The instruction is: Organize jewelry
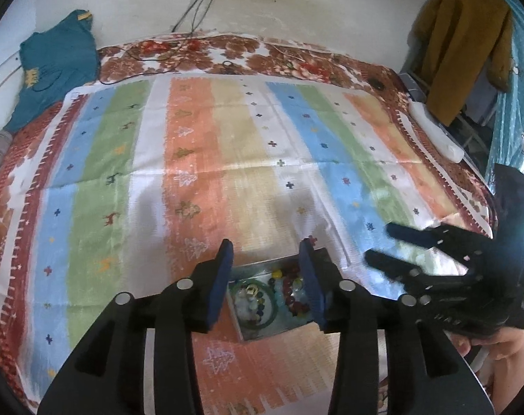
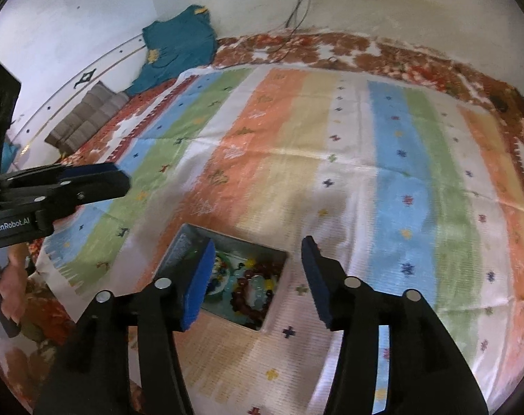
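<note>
A small grey metal box (image 1: 241, 325) lies on the striped cloth, holding bead bracelets (image 1: 293, 294) and a green bangle (image 1: 258, 323). My left gripper (image 1: 267, 276) is open and empty, hovering over the box with the box showing between its blue pads. In the right wrist view the box (image 2: 182, 245) holds dark red beads (image 2: 248, 297). My right gripper (image 2: 260, 273) is open and empty, above the box's right side. The right gripper shows in the left view (image 1: 383, 245), and the left gripper in the right view (image 2: 120, 181).
The striped cloth (image 1: 227, 159) covers a floral bedspread (image 1: 227, 55). A teal garment (image 1: 54, 65) lies at the far left, cables (image 1: 192, 10) run down the wall, and a mustard coat (image 1: 466, 45) hangs at the right. Folded grey fabric (image 2: 85, 121) lies by the wall.
</note>
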Demonstrator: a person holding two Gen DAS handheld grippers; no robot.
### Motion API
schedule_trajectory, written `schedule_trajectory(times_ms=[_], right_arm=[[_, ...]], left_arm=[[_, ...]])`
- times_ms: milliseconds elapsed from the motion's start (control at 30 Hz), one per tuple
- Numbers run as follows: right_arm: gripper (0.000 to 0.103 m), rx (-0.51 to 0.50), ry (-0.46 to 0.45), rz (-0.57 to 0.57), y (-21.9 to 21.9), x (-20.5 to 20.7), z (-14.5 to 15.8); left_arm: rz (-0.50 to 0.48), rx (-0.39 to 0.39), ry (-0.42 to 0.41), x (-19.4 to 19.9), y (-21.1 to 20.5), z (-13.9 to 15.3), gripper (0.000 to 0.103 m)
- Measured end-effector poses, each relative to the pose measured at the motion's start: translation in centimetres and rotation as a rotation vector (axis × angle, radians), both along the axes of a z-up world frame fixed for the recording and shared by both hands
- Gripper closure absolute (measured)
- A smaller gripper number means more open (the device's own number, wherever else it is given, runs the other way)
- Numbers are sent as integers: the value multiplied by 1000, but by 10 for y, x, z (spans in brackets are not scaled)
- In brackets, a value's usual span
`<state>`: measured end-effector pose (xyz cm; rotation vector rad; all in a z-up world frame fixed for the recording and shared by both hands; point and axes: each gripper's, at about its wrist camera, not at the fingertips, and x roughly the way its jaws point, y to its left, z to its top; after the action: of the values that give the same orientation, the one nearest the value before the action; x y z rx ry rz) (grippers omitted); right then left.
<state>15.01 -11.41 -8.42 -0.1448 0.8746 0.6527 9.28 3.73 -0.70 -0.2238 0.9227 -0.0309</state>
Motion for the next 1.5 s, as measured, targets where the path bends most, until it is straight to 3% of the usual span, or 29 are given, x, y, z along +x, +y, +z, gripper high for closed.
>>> schedule_trajectory(times_ms=[133,300,467,767,933,1500], right_arm=[[35,40,-1,-22,-15,-9,7],[28,61,-34,-23,-28,-27,13],[22,44,-79,1,-31,-46,14],[9,67,-162,-22,-46,-72,22],[5,120,-162,-58,-59,-77,26],[5,108,-199,10,-52,-95,27]], left_arm=[[51,42,-43,-18,0,7,55],[58,49,-62,-32,-4,10,37],[51,183,-106,-49,-21,14,25],[48,210,-146,-78,-39,13,6],[49,213,-152,-90,-43,11,6],[48,245,-197,-100,-49,15,6]])
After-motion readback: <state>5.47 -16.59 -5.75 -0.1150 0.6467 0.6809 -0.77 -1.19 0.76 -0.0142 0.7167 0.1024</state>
